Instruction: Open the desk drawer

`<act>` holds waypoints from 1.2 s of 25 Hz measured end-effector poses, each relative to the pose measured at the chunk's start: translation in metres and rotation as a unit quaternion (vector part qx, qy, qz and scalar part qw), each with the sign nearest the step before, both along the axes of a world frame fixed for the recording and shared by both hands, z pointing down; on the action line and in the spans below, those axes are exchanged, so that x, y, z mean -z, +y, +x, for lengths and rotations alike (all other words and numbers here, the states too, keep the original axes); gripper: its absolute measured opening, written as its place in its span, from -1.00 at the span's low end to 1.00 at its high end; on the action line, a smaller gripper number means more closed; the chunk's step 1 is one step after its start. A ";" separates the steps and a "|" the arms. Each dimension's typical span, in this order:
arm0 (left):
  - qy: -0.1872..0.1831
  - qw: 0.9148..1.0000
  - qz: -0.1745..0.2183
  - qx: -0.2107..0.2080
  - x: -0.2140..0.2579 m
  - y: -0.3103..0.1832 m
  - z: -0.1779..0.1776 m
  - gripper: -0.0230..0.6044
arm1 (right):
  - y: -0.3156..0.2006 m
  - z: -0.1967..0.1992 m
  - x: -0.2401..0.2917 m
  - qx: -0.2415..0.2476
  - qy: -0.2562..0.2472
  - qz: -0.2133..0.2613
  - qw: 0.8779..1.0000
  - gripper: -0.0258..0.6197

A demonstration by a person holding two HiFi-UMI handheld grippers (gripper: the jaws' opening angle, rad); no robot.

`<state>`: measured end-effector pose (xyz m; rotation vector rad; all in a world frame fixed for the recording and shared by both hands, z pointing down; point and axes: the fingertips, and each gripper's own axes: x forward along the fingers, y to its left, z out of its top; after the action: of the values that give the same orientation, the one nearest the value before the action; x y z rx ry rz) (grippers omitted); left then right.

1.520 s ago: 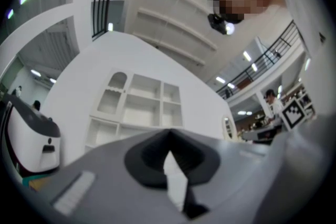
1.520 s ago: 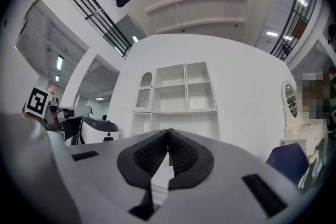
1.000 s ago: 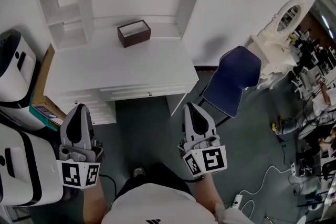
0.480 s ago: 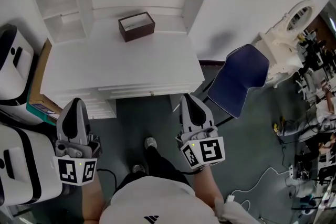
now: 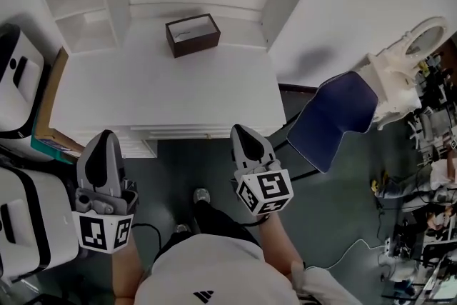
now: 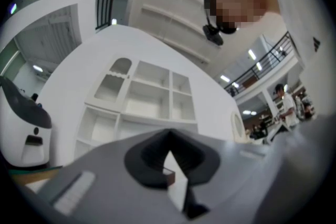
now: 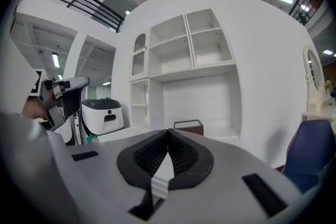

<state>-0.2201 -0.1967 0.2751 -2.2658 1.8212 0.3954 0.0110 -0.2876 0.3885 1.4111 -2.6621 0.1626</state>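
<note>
White desk (image 5: 164,93) with hutch shelving is standing against the wall. A brown open box (image 5: 193,34) is resting at the back of its top. The drawer front (image 5: 178,131) under the top's near edge is sitting flush, seemingly closed, though the angle is steep. The left gripper (image 5: 106,134) is hovering off the desk's front-left corner. The right gripper (image 5: 240,129) is pointing at the drawer front's right end, near it. A blue chair (image 5: 332,118) is standing right of the desk, and a white machine (image 5: 18,82) is standing left of it.
</note>
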 end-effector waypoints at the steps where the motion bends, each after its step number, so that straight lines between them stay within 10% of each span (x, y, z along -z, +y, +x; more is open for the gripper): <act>1: 0.001 1.000 -0.003 0.002 -0.002 -0.004 0.001 -0.91 | -0.006 -0.002 -0.014 0.005 -0.001 -0.021 1.000 -0.92; 15: -0.001 0.998 -0.056 0.036 -0.040 -0.029 -0.006 -0.91 | -0.034 -0.004 -0.201 0.014 -0.017 -0.296 0.955 -0.90; 30: 0.001 0.994 -0.089 0.065 -0.062 -0.040 -0.011 -0.91 | -0.060 -0.006 -0.305 -0.007 -0.014 -0.410 0.912 -0.63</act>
<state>-0.2316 -0.2365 0.3369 -2.2409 2.0658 0.2215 0.0047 -0.3472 0.6934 1.1141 -2.1360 1.1447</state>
